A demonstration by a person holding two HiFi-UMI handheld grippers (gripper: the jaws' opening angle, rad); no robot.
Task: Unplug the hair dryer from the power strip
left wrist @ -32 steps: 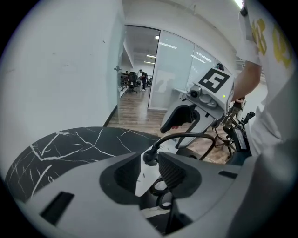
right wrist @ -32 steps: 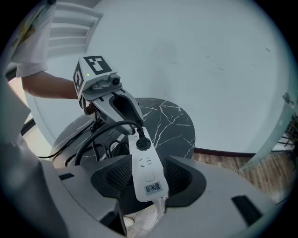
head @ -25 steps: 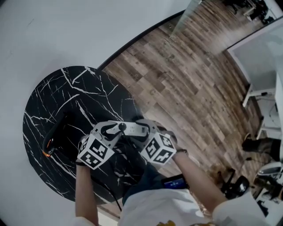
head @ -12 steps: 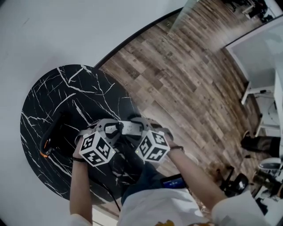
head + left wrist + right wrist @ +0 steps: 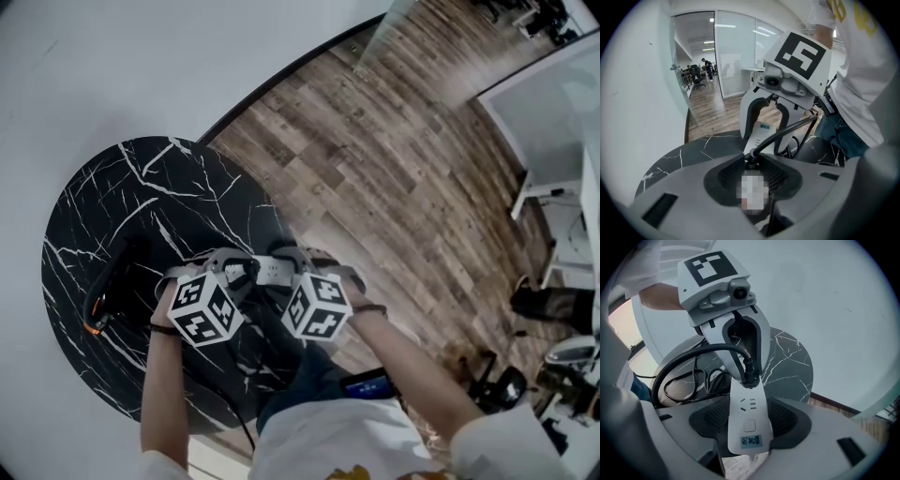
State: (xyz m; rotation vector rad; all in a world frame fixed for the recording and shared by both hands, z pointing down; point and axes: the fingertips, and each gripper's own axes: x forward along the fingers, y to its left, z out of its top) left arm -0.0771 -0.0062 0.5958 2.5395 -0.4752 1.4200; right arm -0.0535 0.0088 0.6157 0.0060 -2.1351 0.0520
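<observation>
A round black marble table with white veins [image 5: 141, 187] stands by a white wall. Over its right edge the long white power strip [image 5: 749, 423] runs from one claw to the other. The right gripper [image 5: 750, 427] straddles its label end, jaws just eased wider, pads apparently touching the long sides. The left gripper [image 5: 751, 174] is clamped on the black plug [image 5: 749, 376] in the far socket (so it is the nearer hand). The pull goes off the strip's face. Only the right gripper view shows the plug seated; the head view's marker cubes hide it.
</observation>
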